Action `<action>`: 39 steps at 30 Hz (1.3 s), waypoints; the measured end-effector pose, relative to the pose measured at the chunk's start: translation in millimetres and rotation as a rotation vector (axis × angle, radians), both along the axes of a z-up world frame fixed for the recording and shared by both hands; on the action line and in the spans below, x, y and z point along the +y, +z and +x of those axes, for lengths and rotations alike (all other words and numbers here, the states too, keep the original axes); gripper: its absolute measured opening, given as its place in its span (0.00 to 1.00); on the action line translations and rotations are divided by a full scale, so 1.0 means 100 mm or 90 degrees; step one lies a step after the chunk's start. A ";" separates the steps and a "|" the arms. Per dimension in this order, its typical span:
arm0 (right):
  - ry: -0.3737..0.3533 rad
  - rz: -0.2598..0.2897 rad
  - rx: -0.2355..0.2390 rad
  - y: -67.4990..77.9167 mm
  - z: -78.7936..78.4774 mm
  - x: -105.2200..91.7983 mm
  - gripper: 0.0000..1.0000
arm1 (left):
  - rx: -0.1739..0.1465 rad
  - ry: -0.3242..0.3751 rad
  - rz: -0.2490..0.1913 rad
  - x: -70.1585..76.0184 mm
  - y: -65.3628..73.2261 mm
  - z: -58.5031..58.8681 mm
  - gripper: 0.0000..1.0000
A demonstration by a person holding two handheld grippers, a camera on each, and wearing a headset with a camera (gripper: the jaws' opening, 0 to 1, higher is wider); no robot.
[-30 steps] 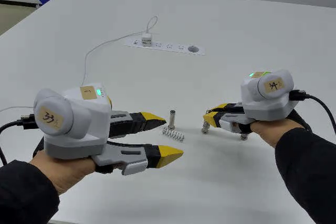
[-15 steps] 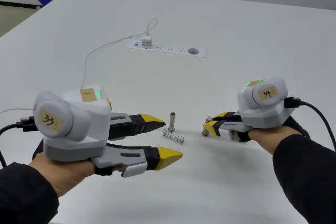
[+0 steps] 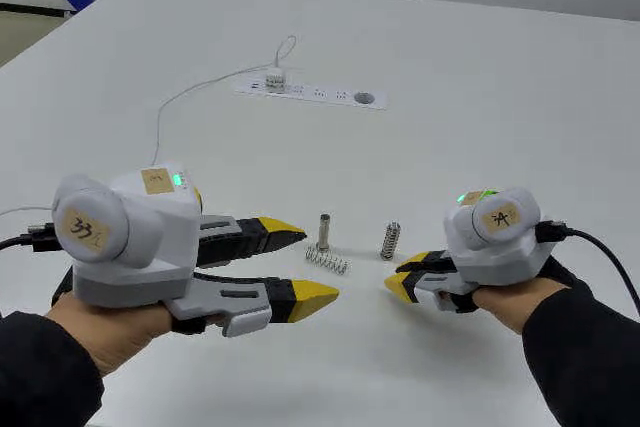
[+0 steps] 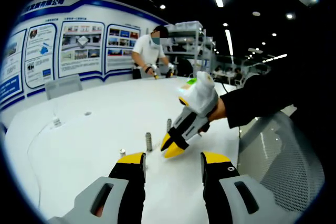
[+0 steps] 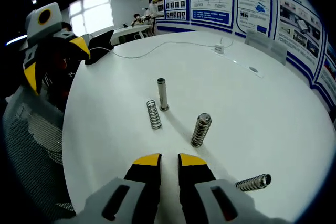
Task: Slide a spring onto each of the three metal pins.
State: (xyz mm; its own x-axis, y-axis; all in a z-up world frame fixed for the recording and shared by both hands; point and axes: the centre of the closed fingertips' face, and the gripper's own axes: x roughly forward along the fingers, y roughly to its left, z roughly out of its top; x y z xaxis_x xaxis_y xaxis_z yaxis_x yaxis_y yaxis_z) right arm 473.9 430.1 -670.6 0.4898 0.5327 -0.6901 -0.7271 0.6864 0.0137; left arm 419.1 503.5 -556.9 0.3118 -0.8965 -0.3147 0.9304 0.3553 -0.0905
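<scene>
In the lower left of the head view, a hand holds the left gripper (image 3: 320, 265), white and grey with yellow-tipped black jaws. Its jaws are spread wide with nothing between them. Above it, in the upper middle of the frame, a white power strip (image 3: 310, 93) lies on the white table (image 3: 480, 97). Just right of the left gripper's tips, near the frame's centre, a bare silver metal pin (image 3: 323, 231) stands upright. A loose steel coil spring (image 3: 328, 260) lies flat just beside its foot. A little further right, a second metal pin wearing a spring (image 3: 390, 240) stands upright. In the lower right, the right gripper (image 3: 398, 280) points toward these parts, its jaws only a narrow slit apart and gripping nothing. At the lower right of the right gripper view, a third spring-covered pin (image 5: 253, 182) lies on its side near that gripper.
</scene>
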 end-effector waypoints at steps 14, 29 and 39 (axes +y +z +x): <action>0.062 0.004 -0.008 0.03 0.19 0.43 0.16 | 0.002 0.002 0.002 0.02 -0.02 0.00 0.43; 0.077 -0.013 0.014 -0.14 0.28 0.51 0.15 | 0.005 0.010 0.006 0.07 -0.04 0.02 0.43; 0.097 -0.021 0.016 -0.10 0.18 0.52 0.12 | 0.007 0.016 0.011 0.11 -0.07 0.03 0.43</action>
State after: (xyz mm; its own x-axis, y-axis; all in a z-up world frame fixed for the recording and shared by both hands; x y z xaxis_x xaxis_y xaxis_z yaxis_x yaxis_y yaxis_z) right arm 492.3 481.6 -680.9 0.3868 0.5765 -0.7198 -0.8230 0.5679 0.0126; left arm 421.9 514.0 -564.0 0.3308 -0.8829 -0.3332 0.9200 0.3804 -0.0944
